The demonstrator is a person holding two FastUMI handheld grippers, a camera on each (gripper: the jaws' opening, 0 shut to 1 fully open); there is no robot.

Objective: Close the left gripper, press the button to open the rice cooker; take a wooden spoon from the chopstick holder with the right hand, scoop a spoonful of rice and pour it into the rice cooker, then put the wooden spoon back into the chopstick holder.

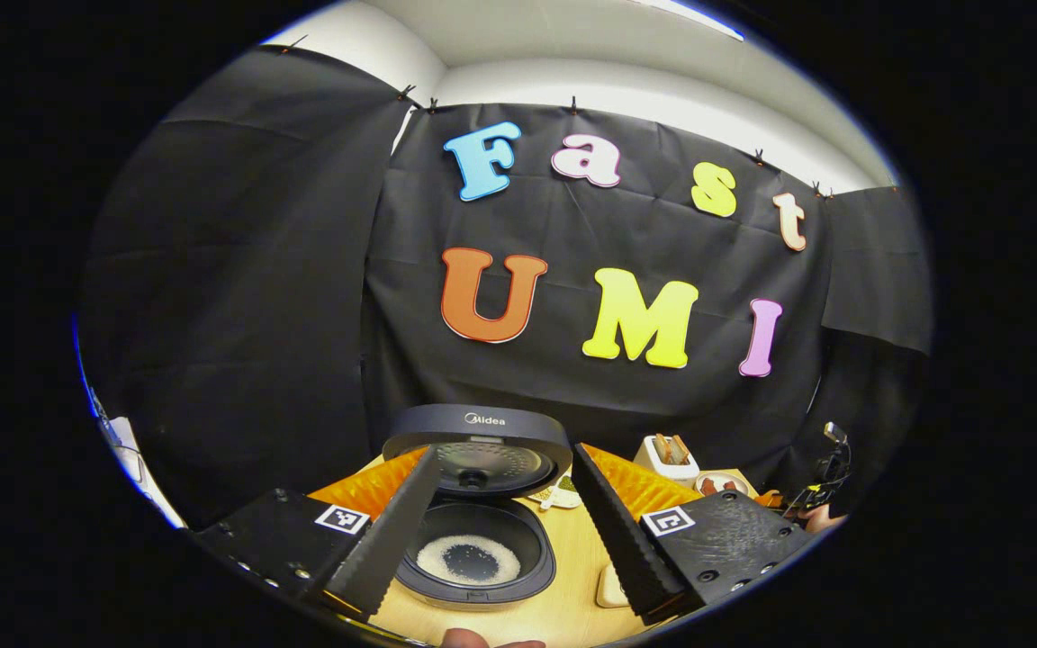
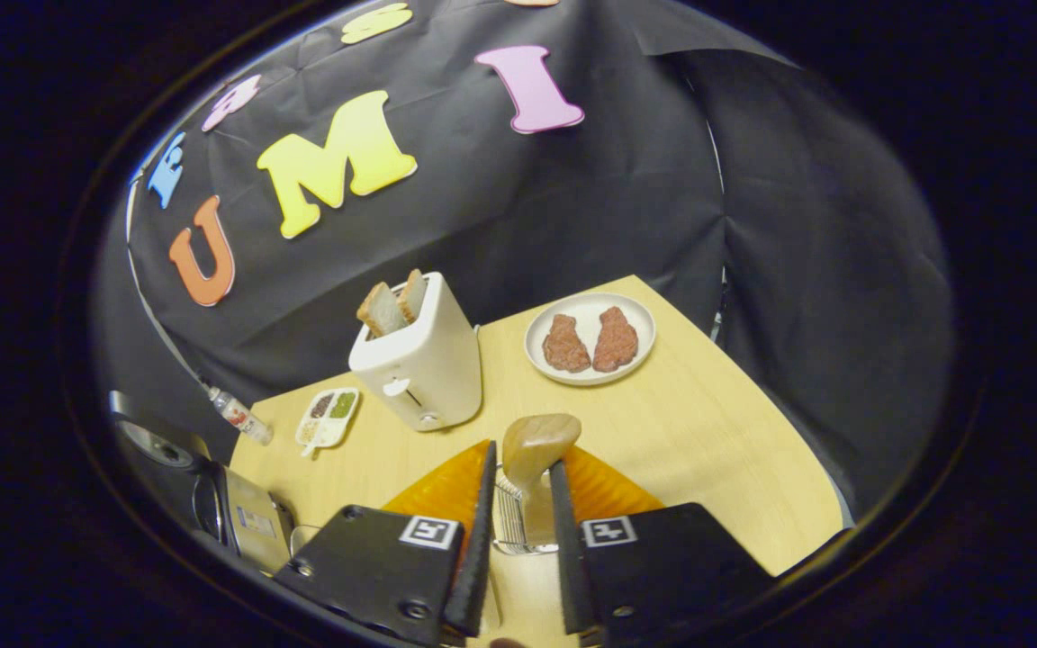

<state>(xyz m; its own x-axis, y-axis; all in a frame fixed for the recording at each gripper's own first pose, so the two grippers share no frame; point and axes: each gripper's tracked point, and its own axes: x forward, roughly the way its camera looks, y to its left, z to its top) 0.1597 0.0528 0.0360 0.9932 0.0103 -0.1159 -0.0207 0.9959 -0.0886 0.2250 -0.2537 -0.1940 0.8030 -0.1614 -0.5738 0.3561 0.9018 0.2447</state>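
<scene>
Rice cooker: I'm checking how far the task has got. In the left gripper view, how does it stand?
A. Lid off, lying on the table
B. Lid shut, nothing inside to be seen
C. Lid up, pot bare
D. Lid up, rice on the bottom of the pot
D: the lid stands raised behind the rice cooker, and a pale patch of rice lies on the pot's bottom.

The rice cooker (image 1: 475, 540) is dark with white rice (image 1: 469, 560) inside. The toaster (image 2: 415, 364) is white. The counter (image 2: 707, 450) is light wood.
</scene>
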